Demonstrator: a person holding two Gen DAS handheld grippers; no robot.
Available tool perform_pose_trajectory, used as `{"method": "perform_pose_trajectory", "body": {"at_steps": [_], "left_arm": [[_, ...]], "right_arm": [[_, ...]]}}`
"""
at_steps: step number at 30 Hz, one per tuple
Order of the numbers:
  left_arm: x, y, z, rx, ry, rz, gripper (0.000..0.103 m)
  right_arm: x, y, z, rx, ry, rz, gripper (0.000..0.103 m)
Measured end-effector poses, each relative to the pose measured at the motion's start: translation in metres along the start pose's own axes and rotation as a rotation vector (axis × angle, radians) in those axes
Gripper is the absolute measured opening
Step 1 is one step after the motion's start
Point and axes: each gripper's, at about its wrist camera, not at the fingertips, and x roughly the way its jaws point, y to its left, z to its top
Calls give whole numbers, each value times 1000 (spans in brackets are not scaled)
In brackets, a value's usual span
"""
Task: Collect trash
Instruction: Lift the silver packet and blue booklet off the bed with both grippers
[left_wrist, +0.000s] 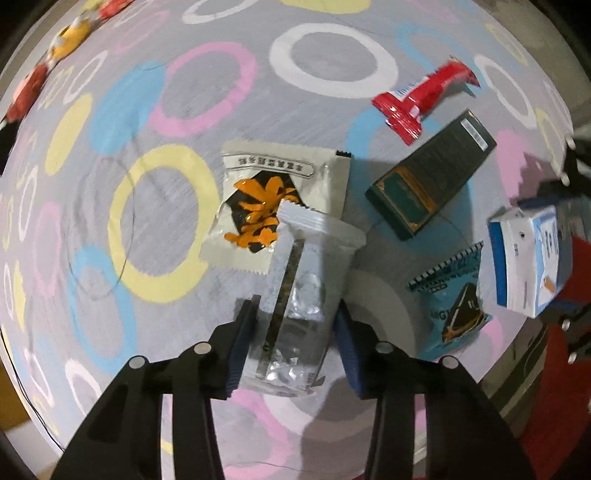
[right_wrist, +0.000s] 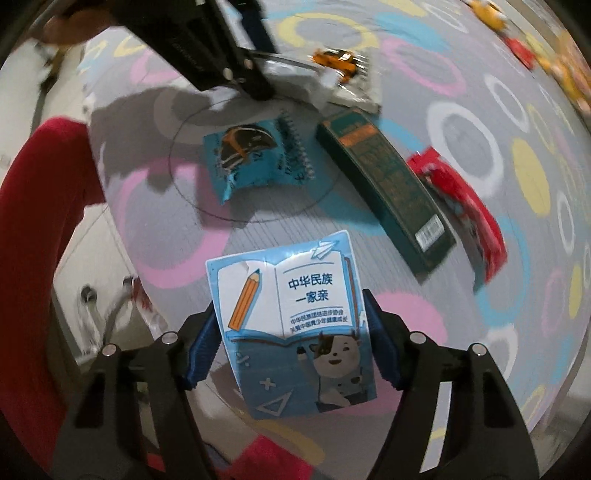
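My left gripper (left_wrist: 295, 321) is shut on a clear silver wrapper (left_wrist: 299, 295) and holds it over the table; it partly covers a white packet with an orange print (left_wrist: 273, 192). My right gripper (right_wrist: 291, 328) is shut on a blue and white milk carton (right_wrist: 295, 317), which also shows in the left wrist view (left_wrist: 524, 258). On the table lie a blue snack wrapper (right_wrist: 255, 158), a dark green box (right_wrist: 384, 188) and a red wrapper (right_wrist: 461, 199). The left gripper's body shows in the right wrist view (right_wrist: 207, 40), above the white packet (right_wrist: 351, 81).
The round table (left_wrist: 110, 229) has a grey cloth with coloured rings. Red and yellow items (left_wrist: 48, 62) line its far left rim. A red cloth (right_wrist: 37, 240) and pale floor lie off the table edge on the right gripper's left.
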Motion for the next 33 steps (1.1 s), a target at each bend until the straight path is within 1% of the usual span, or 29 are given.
{"method": "perform_pose_trajectory", "body": {"at_steps": [6,10,12,14,17,19,22,23,24,26,27,30,31,33], "left_arm": [[-2,9,-12,-133,-6,-28,42],[-11,16,-26,-176,-20,-39,41],[-17,20,-32,-199,-32,-30,41],[-28,32,-34,-229,-43,-41,41],[-33,38,-37,-269,-58,-50,41],[-42,47,-44,-287,-68,-54,39],[-56,52,-51,-309,-100,-53,38],[-72,52,-42,-312,-106,-55,38],[-77,53,-45,-321,-116,-54,38],[-83,59,-49,-332,-118,-62,38],[-82,54,-46,-338,-120,-64,38],[-91,54,-52,-344,-131,-57,38],[-91,53,-46,-344,-134,-57,38],[-99,50,-48,-343,-149,-61,38]], "right_arm": [[-13,4,-6,115,-42,-27,68],[-30,-3,-8,204,-80,-54,68],[-37,-9,-10,238,-97,-77,68],[-43,-18,-11,288,-124,-116,68],[-50,-31,-13,385,-173,-130,68],[-56,-36,-16,425,-207,-145,68],[-68,-40,-14,451,-239,-177,68],[-72,-41,-14,459,-250,-182,68],[-74,-42,-13,464,-255,-184,68],[-80,-41,-11,473,-263,-189,68],[-81,-41,-10,476,-264,-193,68],[-85,-38,-10,480,-270,-198,68],[-86,-37,-11,479,-272,-204,68],[-90,-36,-12,480,-282,-211,68]]}}
